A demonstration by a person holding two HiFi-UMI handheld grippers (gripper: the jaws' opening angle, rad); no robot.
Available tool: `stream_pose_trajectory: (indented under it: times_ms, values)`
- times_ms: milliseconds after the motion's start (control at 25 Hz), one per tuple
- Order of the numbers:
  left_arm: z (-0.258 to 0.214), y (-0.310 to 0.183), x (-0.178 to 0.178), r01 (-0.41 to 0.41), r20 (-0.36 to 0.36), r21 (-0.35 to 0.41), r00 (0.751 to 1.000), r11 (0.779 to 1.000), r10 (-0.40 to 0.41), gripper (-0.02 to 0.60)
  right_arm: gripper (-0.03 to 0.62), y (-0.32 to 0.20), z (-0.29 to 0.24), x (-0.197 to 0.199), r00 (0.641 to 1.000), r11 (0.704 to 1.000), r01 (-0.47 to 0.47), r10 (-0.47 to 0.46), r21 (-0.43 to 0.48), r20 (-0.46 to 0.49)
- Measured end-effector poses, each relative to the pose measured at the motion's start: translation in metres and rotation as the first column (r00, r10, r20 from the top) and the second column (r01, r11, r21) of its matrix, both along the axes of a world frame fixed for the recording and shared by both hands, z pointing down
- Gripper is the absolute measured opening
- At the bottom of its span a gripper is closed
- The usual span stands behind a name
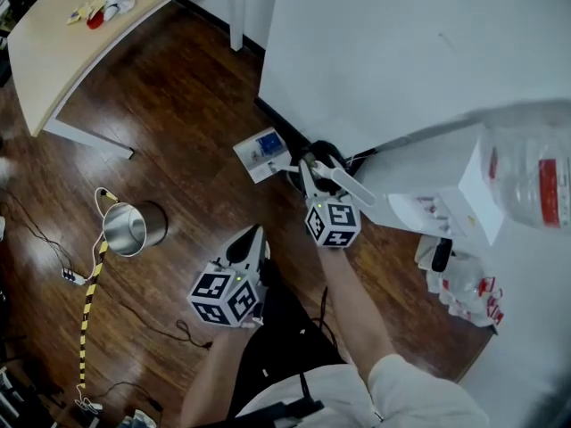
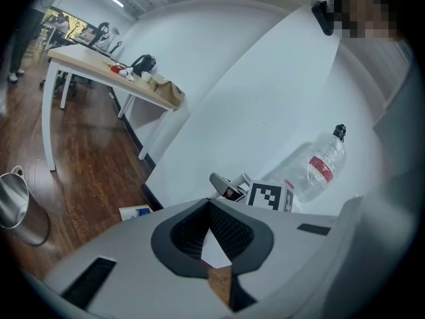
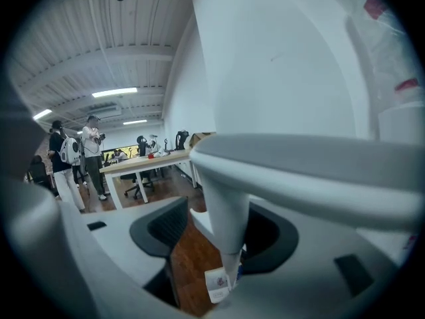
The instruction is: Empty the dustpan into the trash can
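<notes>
The dustpan handle (image 1: 346, 183) (image 3: 224, 205), a pale bar, rises between the fingers (image 3: 166, 228) of your right gripper (image 1: 312, 171) (image 3: 214, 234). Those fingers stand apart around it. The handle sits close against the finger on the right of the right gripper view, and a strip of floor shows between it and the other finger, so you have no squeeze on it. At the handle's foot a dark rounded part (image 1: 321, 152) sits at floor level, just beside the base of the white panel (image 1: 401, 52). You cannot tell from these views whether that part is the pan.

Your left gripper (image 1: 254, 233) (image 2: 209, 206) hangs to the left of the right one and nearer your body, apart from the dustpan. Its fingers (image 2: 232, 234) meet at the tips with nothing between them.

The trash can (image 1: 134, 228) (image 2: 16, 208), a shiny metal pail, stands upright on the wooden floor (image 1: 196, 87), well apart from the dustpan and to the left of both grippers. A yellow-and-black strip (image 1: 92, 283) lies on the floor beside it. A small white-and-blue card (image 1: 261, 150) (image 2: 136, 212) lies on the floor near the handle's foot.

At the right edge of the head view you have a clear plastic bottle (image 1: 535, 176) (image 2: 322, 168) with a red label. A pale tabletop (image 1: 53, 52) (image 2: 99, 72) stands far off to the upper left with a few small things on it.
</notes>
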State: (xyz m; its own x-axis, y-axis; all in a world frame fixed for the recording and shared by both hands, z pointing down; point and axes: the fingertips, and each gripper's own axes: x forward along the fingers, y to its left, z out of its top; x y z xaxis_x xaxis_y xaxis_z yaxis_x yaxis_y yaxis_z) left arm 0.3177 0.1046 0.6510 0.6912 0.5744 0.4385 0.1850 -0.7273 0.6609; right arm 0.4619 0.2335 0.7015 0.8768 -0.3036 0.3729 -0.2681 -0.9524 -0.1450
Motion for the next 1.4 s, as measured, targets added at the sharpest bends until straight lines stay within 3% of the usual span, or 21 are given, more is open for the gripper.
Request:
stream_pose_trajectory:
  times_ms: [200, 640, 1000, 1240, 1400]
  values:
    - [0.002, 0.0, 0.0, 0.016, 0.01, -0.019, 1.0, 1.0, -0.016, -0.012, 0.202, 0.003, -0.001, 0.008, 1.0, 1.0, -0.008, 0.009, -0.022, 0.004]
    - [-0.016, -0.014, 0.009, 0.054, -0.018, -0.006, 0.998, 0.999, -0.054, -0.012, 0.202, -0.004, -0.013, 0.058, 0.999, 1.0, -0.007, 0.008, -0.015, 0.04]
    - [-0.021, -0.051, 0.008, 0.146, -0.008, 0.001, 0.989, 0.989, -0.146, -0.012, 0.198, -0.045, -0.047, 0.091, 0.997, 0.997, 0.072, -0.072, -0.008, -0.011]
    - [-0.024, -0.073, -0.001, 0.203, -0.005, 0.012, 0.979, 0.979, -0.203, -0.011, 0.195, -0.088, -0.082, 0.094, 0.979, 0.98, 0.198, -0.198, 0.0, -0.041]
    - [-0.028, -0.097, -0.011, 0.252, -0.001, 0.028, 0.968, 0.967, -0.252, -0.011, 0.192, -0.138, -0.124, 0.087, 0.931, 0.935, 0.356, -0.355, -0.011, -0.081]
